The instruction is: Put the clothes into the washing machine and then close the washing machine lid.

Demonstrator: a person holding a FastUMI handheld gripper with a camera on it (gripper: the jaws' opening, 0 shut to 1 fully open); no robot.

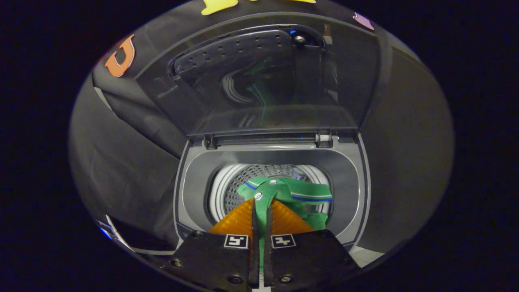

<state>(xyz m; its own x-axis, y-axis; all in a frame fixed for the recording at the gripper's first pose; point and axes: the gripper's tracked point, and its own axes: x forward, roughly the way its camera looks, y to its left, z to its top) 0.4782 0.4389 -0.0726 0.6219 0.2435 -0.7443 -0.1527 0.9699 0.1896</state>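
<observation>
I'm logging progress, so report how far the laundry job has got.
Done: the washing machine lid stands open. In hand: the tongs are shut on the green shirt, held over the drum opening, not yet released. Left: drop the shirt in, then close the lid.

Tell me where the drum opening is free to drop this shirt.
The claw is shut on the green shirt, held over the washing machine's drum. Bare perforated drum wall shows left of and behind the shirt. The shirt crowds the right side. The lid stands open behind, clear of the opening.
</observation>
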